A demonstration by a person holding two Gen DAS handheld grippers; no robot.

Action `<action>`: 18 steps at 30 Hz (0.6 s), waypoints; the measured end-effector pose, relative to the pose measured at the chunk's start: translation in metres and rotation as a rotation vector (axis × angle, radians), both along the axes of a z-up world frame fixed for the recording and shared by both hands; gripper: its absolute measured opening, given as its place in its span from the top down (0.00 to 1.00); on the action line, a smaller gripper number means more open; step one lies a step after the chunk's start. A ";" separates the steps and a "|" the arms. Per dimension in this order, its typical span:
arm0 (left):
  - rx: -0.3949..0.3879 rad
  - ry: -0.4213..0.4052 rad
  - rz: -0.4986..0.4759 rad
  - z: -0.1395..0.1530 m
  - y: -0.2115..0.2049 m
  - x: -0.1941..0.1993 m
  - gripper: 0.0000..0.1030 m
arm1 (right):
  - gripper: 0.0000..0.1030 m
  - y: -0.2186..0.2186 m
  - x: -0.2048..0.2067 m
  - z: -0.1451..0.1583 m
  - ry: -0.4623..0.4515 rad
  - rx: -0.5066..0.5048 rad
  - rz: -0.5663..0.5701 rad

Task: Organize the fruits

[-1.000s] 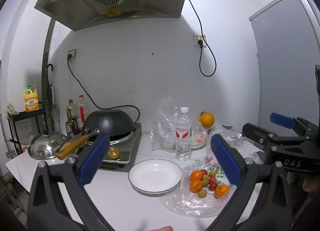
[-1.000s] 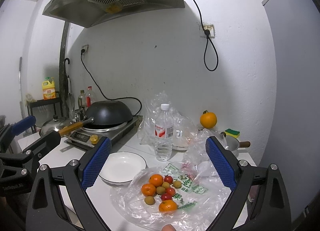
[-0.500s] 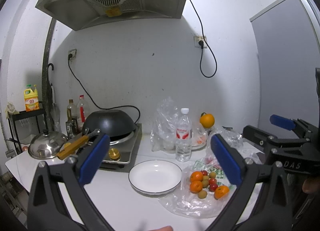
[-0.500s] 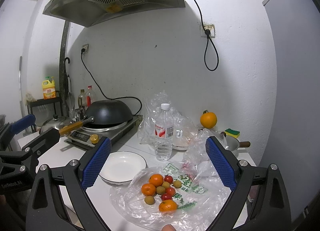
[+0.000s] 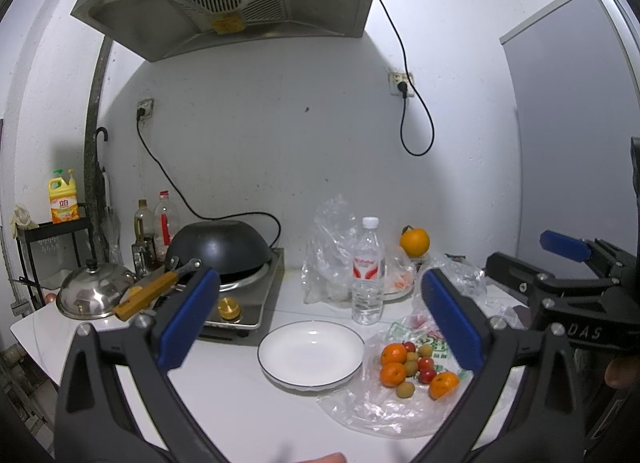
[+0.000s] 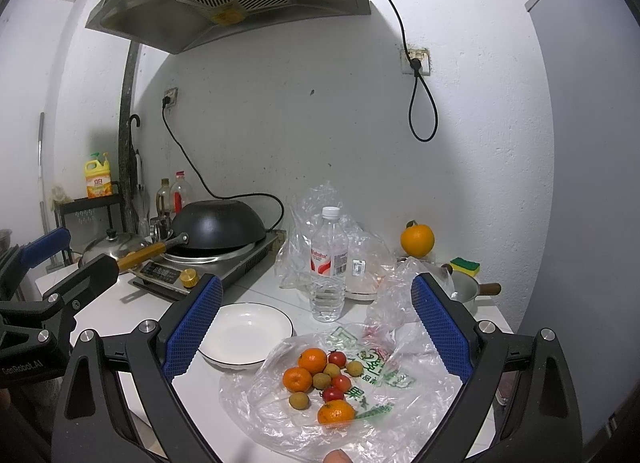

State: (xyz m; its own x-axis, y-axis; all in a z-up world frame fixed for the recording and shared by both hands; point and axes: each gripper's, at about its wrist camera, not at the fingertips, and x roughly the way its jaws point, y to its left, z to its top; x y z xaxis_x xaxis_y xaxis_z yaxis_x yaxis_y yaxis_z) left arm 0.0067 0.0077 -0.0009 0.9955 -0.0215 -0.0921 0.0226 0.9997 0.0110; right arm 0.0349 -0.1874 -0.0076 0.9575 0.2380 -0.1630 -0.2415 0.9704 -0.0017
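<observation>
Both grippers, left gripper (image 5: 320,323) and right gripper (image 6: 316,327), spread wide, empty. Fruits (image 6: 320,383) on plastic bag (image 6: 400,395), right of plate (image 6: 246,333). Small, round, roll-prone; tomatoes soft. Pinch across middle, gently.

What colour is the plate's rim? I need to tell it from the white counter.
A thin dark line rings the white plate, clearest in the right wrist view.

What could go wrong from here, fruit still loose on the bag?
1. The round fruits lie loose on a crinkled plastic bag; a finger snagging the film could scatter them.
2. The water bottle stands upright just behind the empty plate; a wide swing by the open right gripper might topple it.
</observation>
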 end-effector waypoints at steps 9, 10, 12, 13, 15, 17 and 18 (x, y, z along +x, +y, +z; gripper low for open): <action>-0.003 -0.003 -0.003 0.001 -0.001 0.001 0.01 | 0.06 0.000 0.000 0.000 0.001 -0.001 0.000; -0.003 -0.003 -0.004 0.001 -0.001 0.001 0.01 | 0.06 0.000 0.000 0.000 0.001 -0.001 -0.001; -0.001 -0.003 -0.005 0.002 -0.003 0.002 0.01 | 0.06 0.000 0.000 0.000 -0.001 -0.001 -0.001; -0.001 -0.003 -0.005 0.002 -0.003 0.002 0.01 | 0.06 0.000 0.000 0.000 0.000 -0.002 -0.001; -0.002 -0.003 -0.006 0.001 -0.004 0.003 0.01 | 0.06 0.000 0.000 -0.001 0.000 -0.003 -0.001; -0.001 -0.002 -0.009 0.001 -0.005 0.005 0.01 | 0.06 -0.001 0.002 -0.002 0.002 -0.004 -0.002; 0.000 0.000 -0.011 0.001 -0.006 0.007 0.01 | 0.06 -0.002 0.004 -0.003 0.005 -0.006 -0.002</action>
State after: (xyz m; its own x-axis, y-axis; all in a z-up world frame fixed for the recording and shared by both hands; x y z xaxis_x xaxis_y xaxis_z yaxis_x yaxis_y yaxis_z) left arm 0.0140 0.0020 -0.0001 0.9952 -0.0322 -0.0921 0.0333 0.9994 0.0112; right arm 0.0392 -0.1891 -0.0109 0.9572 0.2347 -0.1693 -0.2391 0.9710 -0.0059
